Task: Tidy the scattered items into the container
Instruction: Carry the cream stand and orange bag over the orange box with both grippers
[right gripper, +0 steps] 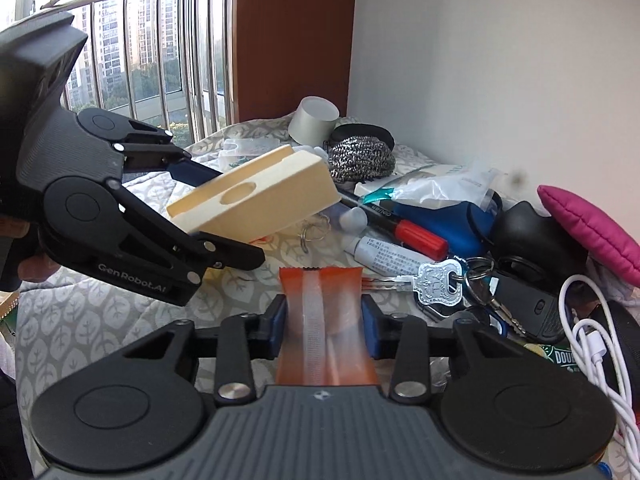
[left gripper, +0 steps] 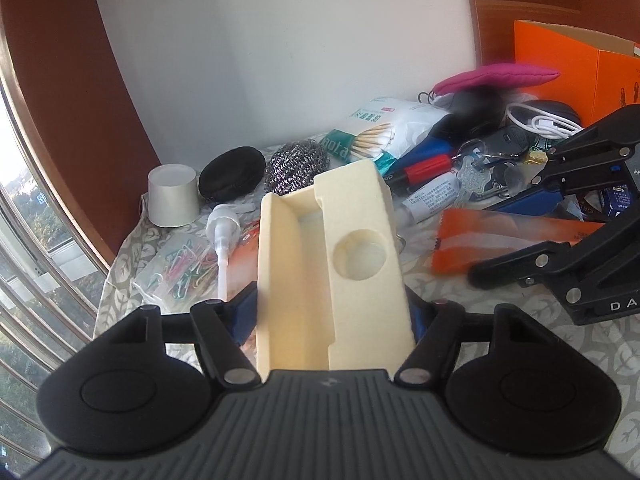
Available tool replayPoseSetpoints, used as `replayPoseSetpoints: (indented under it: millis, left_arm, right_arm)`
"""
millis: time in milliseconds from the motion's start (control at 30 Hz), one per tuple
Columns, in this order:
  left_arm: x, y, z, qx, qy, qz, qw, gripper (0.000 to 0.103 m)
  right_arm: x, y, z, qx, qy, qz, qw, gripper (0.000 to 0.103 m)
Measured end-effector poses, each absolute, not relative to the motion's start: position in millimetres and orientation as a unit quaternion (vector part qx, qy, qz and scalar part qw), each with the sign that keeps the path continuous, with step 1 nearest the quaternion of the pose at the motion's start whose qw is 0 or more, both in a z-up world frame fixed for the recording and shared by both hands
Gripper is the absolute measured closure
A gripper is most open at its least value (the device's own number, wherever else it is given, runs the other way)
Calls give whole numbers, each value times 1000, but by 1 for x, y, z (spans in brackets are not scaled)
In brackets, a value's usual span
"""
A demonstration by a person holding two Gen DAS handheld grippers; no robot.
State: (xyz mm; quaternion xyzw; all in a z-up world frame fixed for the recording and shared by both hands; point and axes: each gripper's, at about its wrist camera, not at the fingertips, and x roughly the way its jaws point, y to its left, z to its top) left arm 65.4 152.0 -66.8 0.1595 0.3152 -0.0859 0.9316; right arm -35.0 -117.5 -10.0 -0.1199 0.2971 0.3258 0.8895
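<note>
Now both grippers hold things: the left gripper (left gripper: 334, 312) squeezes a foam block (left gripper: 332, 256), the right gripper (right gripper: 325, 330) pinches an orange packet (right gripper: 326, 320). Next, I think, carry both to the orange box (left gripper: 576, 64).

The left wrist camera is sitting just behind the left hand-held gripper (left gripper: 332, 312), looking forward and downward along its fingers across the leaf-patterned bench (left gripper: 480, 292) toward the white wall, with the window at its left edge. The right wrist camera is riding behind the right hand-held gripper (right gripper: 325, 320), facing the same corner from further right, close to the cloth. Both views are sharing the cream foam block (left gripper: 332, 248) (right gripper: 256, 200), steel scourer (left gripper: 296, 166) (right gripper: 360, 158), upturned white cup (left gripper: 173, 196) (right gripper: 314, 120) and each other's gripper.
</note>
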Motion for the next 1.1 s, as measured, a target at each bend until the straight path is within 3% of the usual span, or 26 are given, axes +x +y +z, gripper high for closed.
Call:
replayPoseSetpoints:
  millis: [467,833,1100]
  left_arm:
    - [65,112,-18,184,246,-134,942,33]
    - [103,12,13,203,197,-228,932,33]
    - [142,-75,24,236,171,-272,917,32]
  right_arm:
    - [-62,-168,49,-94,218,263,935,67]
    - [-83,-284,105,-76,158,115,978,67]
    - [-85,-372,110,-43,149,3,988,67]
